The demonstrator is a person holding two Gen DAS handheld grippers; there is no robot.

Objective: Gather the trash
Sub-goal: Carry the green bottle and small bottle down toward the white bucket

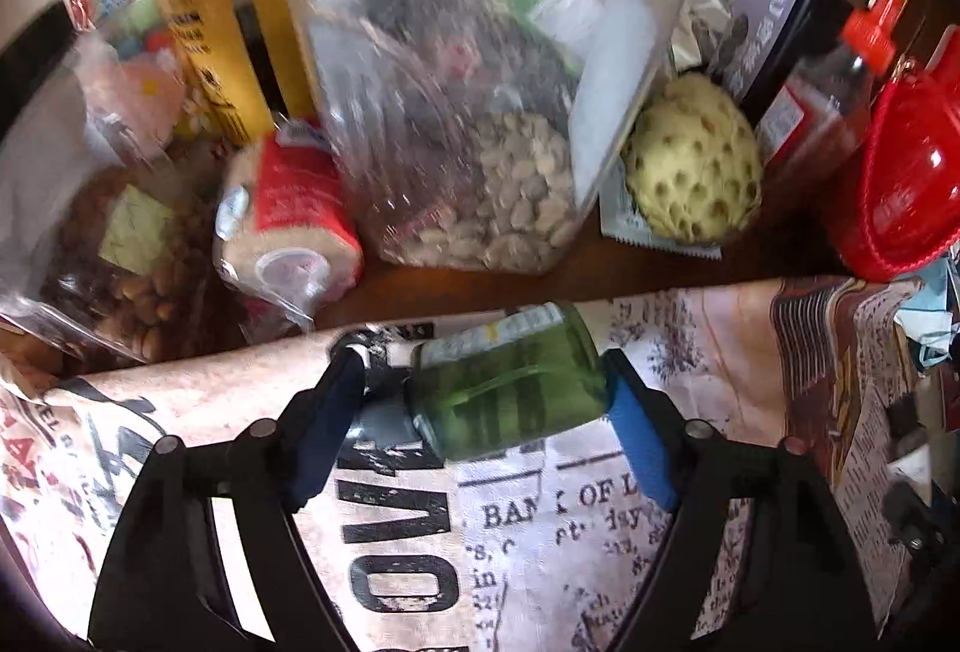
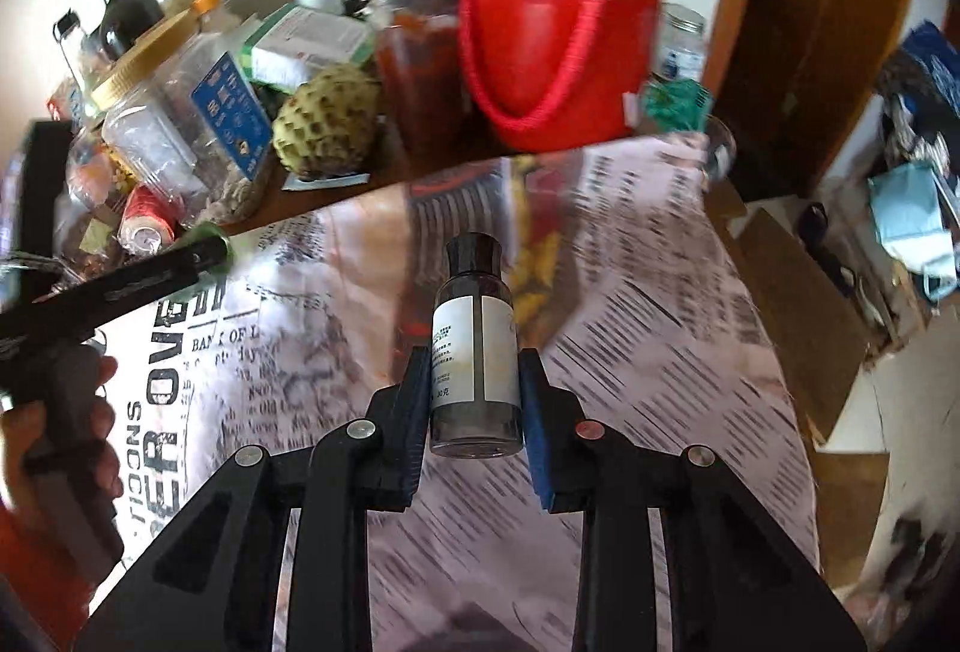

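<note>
Clear jar (image 1: 480, 112) blurred — contents perhaps nuts.

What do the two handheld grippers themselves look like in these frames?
Both match: the left gripper and right gripper have black angular linkage arms joined by round silver pivot pins, with blue pads lining the fingers. From the right wrist view, the left one shows a black pistol-style handle.

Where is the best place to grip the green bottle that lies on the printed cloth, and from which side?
Probably the wide body of the green bottle, from above. It lies on its side across the printed cloth, between the pads of the left gripper. The neck end looks narrower; the long, even body gives better hold.
</note>
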